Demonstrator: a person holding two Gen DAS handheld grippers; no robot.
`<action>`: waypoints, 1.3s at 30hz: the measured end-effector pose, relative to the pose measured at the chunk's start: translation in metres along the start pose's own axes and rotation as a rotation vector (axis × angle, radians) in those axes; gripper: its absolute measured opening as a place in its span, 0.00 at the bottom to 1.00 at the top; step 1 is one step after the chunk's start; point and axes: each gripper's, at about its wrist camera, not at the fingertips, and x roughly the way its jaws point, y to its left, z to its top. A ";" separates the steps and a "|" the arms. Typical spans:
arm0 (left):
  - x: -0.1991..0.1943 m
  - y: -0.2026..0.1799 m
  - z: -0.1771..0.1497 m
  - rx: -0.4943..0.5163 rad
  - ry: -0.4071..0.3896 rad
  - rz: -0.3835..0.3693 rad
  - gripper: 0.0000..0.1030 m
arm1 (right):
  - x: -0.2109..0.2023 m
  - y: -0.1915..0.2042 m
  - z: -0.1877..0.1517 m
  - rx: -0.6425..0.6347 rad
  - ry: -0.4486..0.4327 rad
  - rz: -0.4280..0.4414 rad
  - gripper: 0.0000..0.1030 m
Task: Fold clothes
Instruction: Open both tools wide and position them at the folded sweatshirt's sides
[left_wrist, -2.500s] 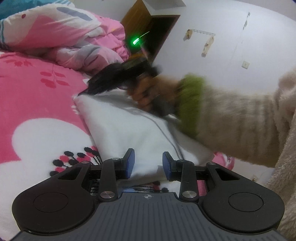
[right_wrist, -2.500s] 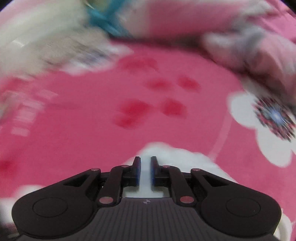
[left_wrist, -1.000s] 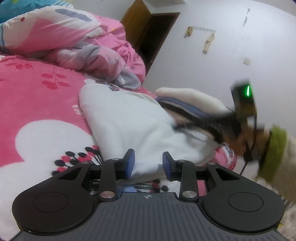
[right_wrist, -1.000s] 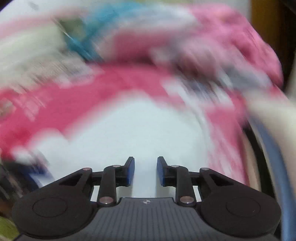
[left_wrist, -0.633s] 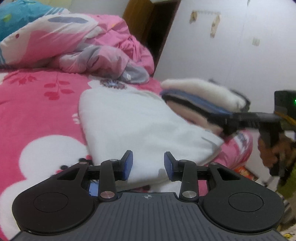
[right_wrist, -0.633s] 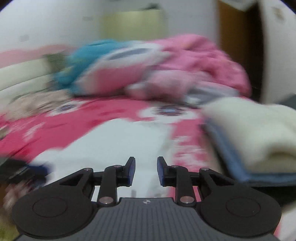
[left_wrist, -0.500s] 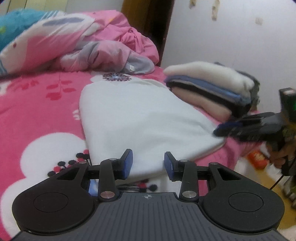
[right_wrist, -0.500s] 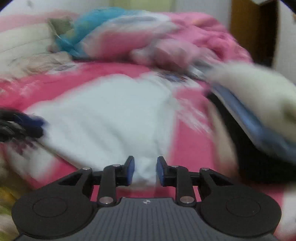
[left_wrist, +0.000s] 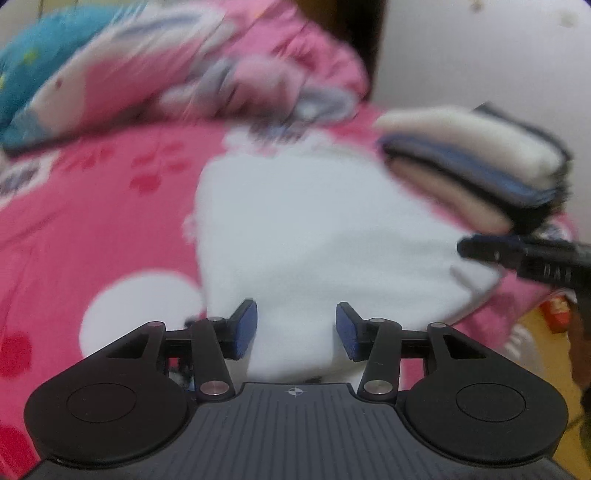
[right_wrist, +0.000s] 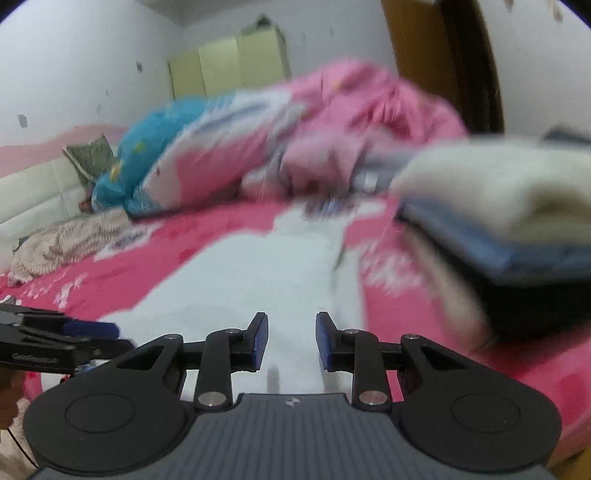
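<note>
A folded white garment (left_wrist: 314, 229) lies flat on the pink flowered bedspread (left_wrist: 92, 206). My left gripper (left_wrist: 294, 330) hovers over its near edge, jaws opening, with nothing pinched between the blue pads. In the right wrist view the same white garment (right_wrist: 266, 269) stretches ahead, and my right gripper (right_wrist: 290, 341) stands open above its near end, holding nothing. The right gripper (left_wrist: 480, 249) also juts in from the right of the left wrist view, beside the garment's right corner. The left gripper (right_wrist: 96, 328) shows at the left edge of the right wrist view.
A stack of folded clothes (left_wrist: 476, 166), cream on top with blue and dark layers below, sits to the right of the white garment (right_wrist: 517, 229). A crumpled pink and blue quilt (right_wrist: 280, 147) fills the far side of the bed. A brown door (right_wrist: 443, 62) stands behind.
Both grippers have drawn back toward the bed's near edge. The left jaws have spread wider. The right gripper, earlier reaching across by the stack, now sits low beside the garment's right corner.
</note>
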 end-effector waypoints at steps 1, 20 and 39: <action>0.003 0.000 0.000 -0.008 0.014 0.011 0.47 | 0.009 0.002 -0.005 0.005 0.048 -0.021 0.29; -0.038 0.030 0.006 -0.248 0.074 0.098 0.84 | -0.040 0.021 0.015 0.100 -0.027 -0.061 1.00; -0.066 0.032 0.000 -0.310 0.050 0.219 1.00 | -0.058 0.065 0.013 -0.044 -0.067 -0.205 1.00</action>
